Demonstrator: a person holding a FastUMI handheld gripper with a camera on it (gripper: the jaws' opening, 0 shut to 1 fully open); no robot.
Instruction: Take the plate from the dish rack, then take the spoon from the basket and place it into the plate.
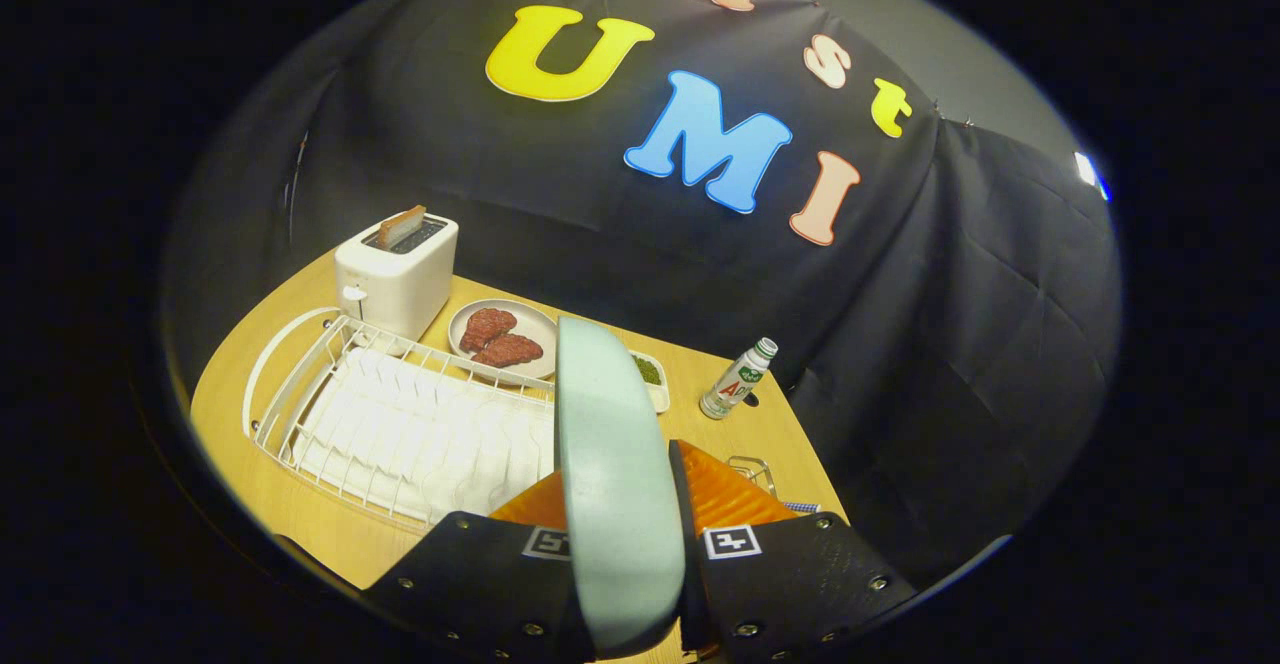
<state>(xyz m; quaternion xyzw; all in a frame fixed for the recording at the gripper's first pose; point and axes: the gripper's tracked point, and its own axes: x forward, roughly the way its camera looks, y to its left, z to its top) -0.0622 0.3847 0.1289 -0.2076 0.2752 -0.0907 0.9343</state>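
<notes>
You are pinching the plate (pixel 615 484) edge-on between both fingers of the gripper (pixel 625 544), holding it above the dish rack (pixel 400 424) lying beyond them.

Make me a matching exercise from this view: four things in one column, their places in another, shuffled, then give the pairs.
Things:
1. pale green plate
2. slice of toast
3. small bottle
4. two pieces of meat

Places:
A. sticking up out of the white toaster
B. lying on the round beige plate beside the toaster
C. held on edge between the jaws of the gripper, above the white dish rack
D. standing on the wooden table near the black cloth wall

Pairs: 1-C, 2-A, 3-D, 4-B
</notes>
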